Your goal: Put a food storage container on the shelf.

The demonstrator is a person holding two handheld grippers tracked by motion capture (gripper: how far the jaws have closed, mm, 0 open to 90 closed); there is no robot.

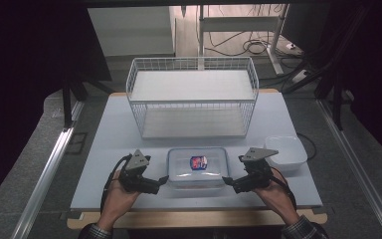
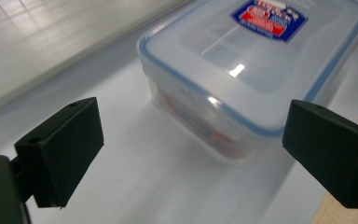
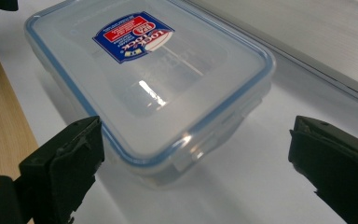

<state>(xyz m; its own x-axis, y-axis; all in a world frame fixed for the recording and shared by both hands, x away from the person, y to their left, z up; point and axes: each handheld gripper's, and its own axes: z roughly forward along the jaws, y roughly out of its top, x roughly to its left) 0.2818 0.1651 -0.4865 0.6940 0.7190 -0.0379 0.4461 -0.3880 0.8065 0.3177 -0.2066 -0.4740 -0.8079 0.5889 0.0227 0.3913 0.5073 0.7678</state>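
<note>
**Lidded food container flanked on both short ends, nothing gripped yet**

A clear plastic food container with a blue-sealed snap lid and a red-and-blue label is sitting on the white surface, just in front of the white wire basket. It is being flanked by the left hand-held gripper and the right hand-held gripper, both with jaws spread wide and nothing being pinched between them. An open white tub is parked off to the right. The box is probably going to be handled as stiff, light and pretty slick, so the side latches or the rim under the lid are looking like the safest places to be grabbed.
</note>
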